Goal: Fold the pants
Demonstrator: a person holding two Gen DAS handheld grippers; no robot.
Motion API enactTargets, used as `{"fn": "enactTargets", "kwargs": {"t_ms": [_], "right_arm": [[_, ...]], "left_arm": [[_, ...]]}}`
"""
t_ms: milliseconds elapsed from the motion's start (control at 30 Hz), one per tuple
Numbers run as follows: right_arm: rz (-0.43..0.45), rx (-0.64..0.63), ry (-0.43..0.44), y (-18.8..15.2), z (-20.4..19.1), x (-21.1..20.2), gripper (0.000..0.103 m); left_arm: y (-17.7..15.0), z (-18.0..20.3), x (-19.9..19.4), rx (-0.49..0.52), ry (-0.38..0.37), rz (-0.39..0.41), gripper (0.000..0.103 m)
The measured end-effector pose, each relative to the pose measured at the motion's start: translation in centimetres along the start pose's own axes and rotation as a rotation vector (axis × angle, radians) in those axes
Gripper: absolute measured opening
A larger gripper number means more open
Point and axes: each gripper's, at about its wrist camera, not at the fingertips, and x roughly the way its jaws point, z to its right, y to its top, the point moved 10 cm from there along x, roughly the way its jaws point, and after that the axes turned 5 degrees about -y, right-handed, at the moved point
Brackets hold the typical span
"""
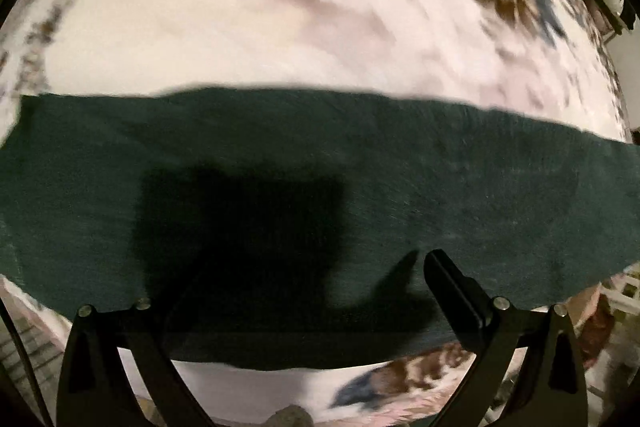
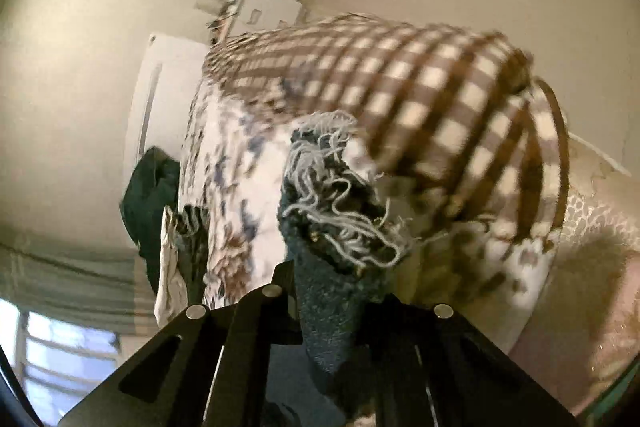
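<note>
Floral bedding (image 1: pixel 248 27) in white, brown and blue covers the work surface and fills the upper half of the left wrist view, blurred by motion. Across the middle of that view lies the pants (image 1: pixel 400 187) fabric, a dark green band running from the left edge of the picture to the right edge, flat on the bedding. A dark shadow falls on the cloth at centre left.

The left gripper (image 1: pixel 296 291) points down at the pants with its fingers spread wide. The right-hand finger (image 1: pixel 452 291) of this gripper shows clearly over the lower edge of the cloth; the other finger merges with the shadow. No fabric sits between the two fingers.

In the right wrist view the right gripper (image 2: pixel 326 291) is pressed together on a bunched end of the pants (image 2: pixel 332 307). The pinched cloth rises out of the fingers, and a frayed hem with loose pale threads (image 2: pixel 340 195) stands just above the pinch point.

Behind the pinched end lies a brown-and-cream checked blanket (image 2: pixel 420 95), resting on the floral bedding (image 2: pixel 236 163). More dark green cloth (image 2: pixel 150 187) hangs at the left side of the bed; whether it belongs to the same garment cannot be told. A plain beige wall (image 2: pixel 80 47) and a window (image 2: pixel 60 355) close off the background.
</note>
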Motion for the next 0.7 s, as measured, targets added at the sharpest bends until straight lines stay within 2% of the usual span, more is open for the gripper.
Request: {"fn": "enactTargets", "kwargs": {"t_ms": [133,300,433,467,500,700], "right_arm": [[0.01,-0.089,0.004,-1.6,-5.1,-1.5,0.008],[-0.019,-0.195,0.008,-5.7,-12.1,-1.0,0.008],[-0.089,-0.276,0.011,-12.8,-17.4,1.0,0.009],[-0.117,-0.305,0.013,-15.6,-18.8,2.0,0.008],[-0.136,-0.317,0.017,-17.3,-19.5,2.7,0.008],[-0.32,-0.481,0.015,-33.1,-24.3,11.0,0.008]], "left_arm": [[1.8,-2.8,-1.9,0.03,0.047,0.066,0.103],[3.5,-7.1,-4.3,-0.005,0.042,0.094,0.103],[3.1,-12.3,-6.2,-0.105,0.015,0.104,0.103],[2.8,-13.7,-6.7,-0.125,0.014,0.106,0.103],[1.7,-15.2,-7.1,-0.149,0.015,0.111,0.103],[-3.4,-25.6,-9.7,-0.297,0.071,0.126,0.103]]}}
